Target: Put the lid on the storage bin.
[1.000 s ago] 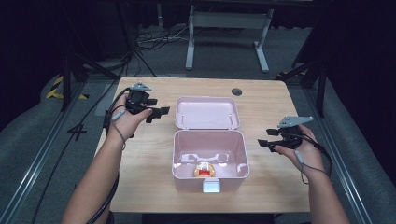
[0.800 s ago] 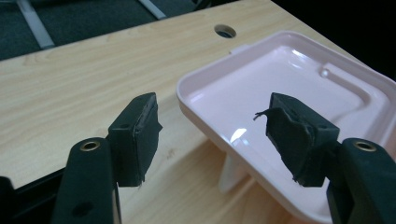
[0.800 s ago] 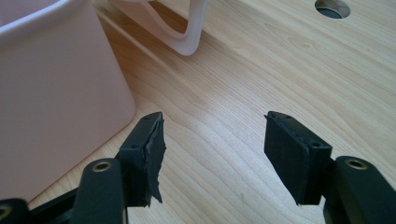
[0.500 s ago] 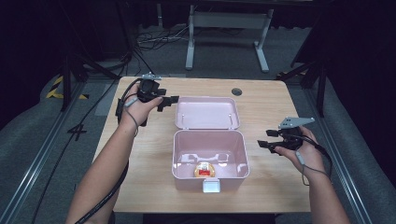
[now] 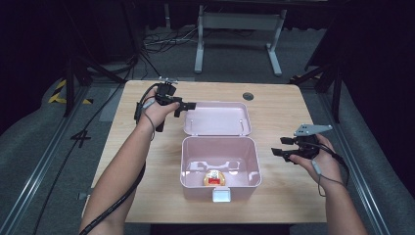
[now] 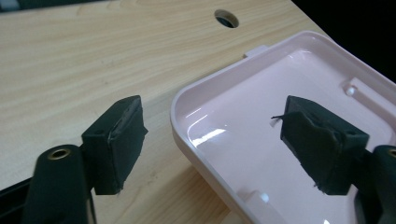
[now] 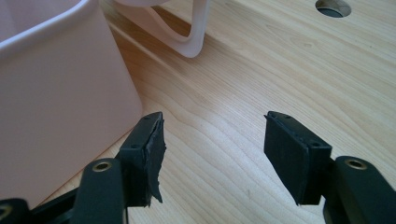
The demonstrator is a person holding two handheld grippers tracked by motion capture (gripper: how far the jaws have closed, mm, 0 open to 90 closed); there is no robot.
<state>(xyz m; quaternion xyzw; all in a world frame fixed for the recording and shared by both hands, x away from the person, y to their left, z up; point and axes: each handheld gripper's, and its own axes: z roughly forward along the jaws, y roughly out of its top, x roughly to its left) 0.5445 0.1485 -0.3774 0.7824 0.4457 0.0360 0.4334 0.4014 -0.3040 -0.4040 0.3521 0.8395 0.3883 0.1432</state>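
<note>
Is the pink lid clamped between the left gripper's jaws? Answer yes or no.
No. The left gripper straddles the pink lid's rim with its jaws open, neither pad touching it.

High view looks down from afar; both close gripper views share the pink box (image 5: 220, 161), seemingly.

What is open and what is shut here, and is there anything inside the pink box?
Pink box: open, upright, a small round yellow and red thing inside.
Lid: flipped back, flat on the table.
Left gripper: open, just been opening, lid's corner between its fingers, untouched.
Right gripper: open, holding nothing, beside the box.
</note>
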